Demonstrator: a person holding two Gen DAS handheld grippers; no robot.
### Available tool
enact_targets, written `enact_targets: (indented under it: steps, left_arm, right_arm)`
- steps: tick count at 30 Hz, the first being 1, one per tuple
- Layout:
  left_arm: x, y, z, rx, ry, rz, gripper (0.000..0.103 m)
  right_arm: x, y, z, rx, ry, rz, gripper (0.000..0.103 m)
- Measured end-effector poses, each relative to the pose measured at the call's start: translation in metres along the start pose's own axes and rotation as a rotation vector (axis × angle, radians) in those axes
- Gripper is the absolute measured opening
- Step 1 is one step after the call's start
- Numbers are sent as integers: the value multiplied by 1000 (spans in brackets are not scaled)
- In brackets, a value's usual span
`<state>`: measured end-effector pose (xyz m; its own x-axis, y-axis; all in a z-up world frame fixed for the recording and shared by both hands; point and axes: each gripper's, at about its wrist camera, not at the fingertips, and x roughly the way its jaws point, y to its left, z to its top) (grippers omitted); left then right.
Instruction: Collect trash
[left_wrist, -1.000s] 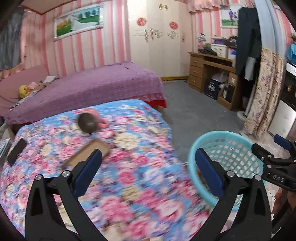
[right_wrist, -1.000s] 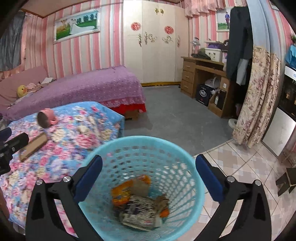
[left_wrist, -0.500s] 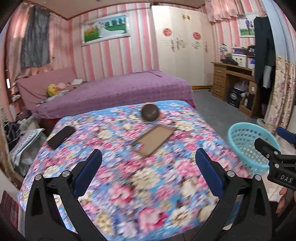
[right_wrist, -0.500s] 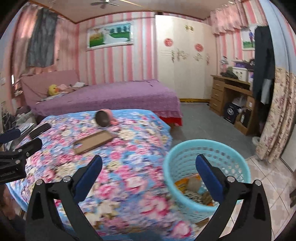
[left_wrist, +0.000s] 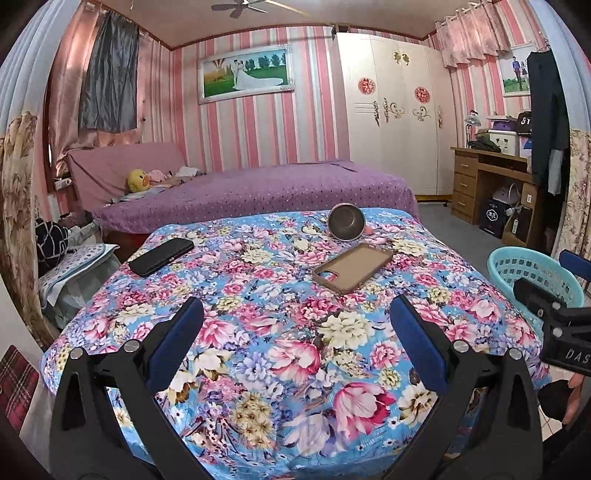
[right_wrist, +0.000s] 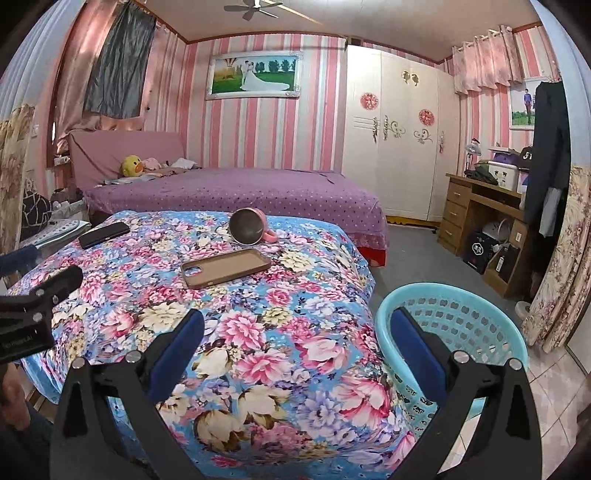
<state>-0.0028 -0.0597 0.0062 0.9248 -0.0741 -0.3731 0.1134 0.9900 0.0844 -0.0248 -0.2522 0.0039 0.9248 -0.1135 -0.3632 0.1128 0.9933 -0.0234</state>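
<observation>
Looks late in the collecting, judging by the counter (left_wrist: 258, 354). Bears no wrapper, scrap or crumpled paper on its flowered cloth, only a black phone (left_wrist: 161, 256) near the far left corner, a brown phone case (left_wrist: 352, 267) lying hollow side up toward the middle, and a pink mug (right_wrist: 249, 230) tipped on its side just behind the case. Hardly counts any of these as trash.

Stands the turquoise basket (right_wrist: 454, 295) on the floor just beside the counter's right edge, well within reach. Cannot tell what sits at its bottom: shows only rim and mesh wall, with the rest hidden behind a gripper finger. Leaves, at most, a look around for litter outside these views, perhaps on the floor.

Holds the left gripper (left_wrist: 295, 314) level above the near part of the counter, aimed across the cloth toward the case and mug, blue pads spread wide, nothing between them. Holds the right gripper (right_wrist: 297, 321) at like height further right, over the counter's near right corner, one finger in front of the basket rim, likewise spread wide and empty. Touches nothing with either.
</observation>
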Motion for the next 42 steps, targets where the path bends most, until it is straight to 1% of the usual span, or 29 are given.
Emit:
enact_targets:
  steps: [2, 7, 10, 22, 30, 34, 42]
  left_arm:
    - [3, 1, 0, -9, 12, -4, 98]
    - [8, 0, 5, -32, 9, -6, 98]
    - [11, -5, 7, -44, 12, -24, 98]
    - [14, -38, 9, 19, 2, -87, 98]
    - [16, -53, 10, 45, -9, -111, 98]
    - [14, -58, 10, 54, -21, -117, 98]
    - [14, -61, 8, 54, -16, -106, 98]
  right_arm:
    - [0, 0, 1, 7, 0, -3, 98]
    - [-1, -1, 2, 9, -1, -25, 98]
    - [-1, -3, 3, 9, 0, -29, 98]
    - [-1, -22, 1, 16, 4, -78, 98]
    - [-1, -35, -3, 15, 10, -93, 98]
    - [-2, -38, -3, 19, 8, -90, 98]
    - [-5, -36, -3, 16, -2, -82, 98]
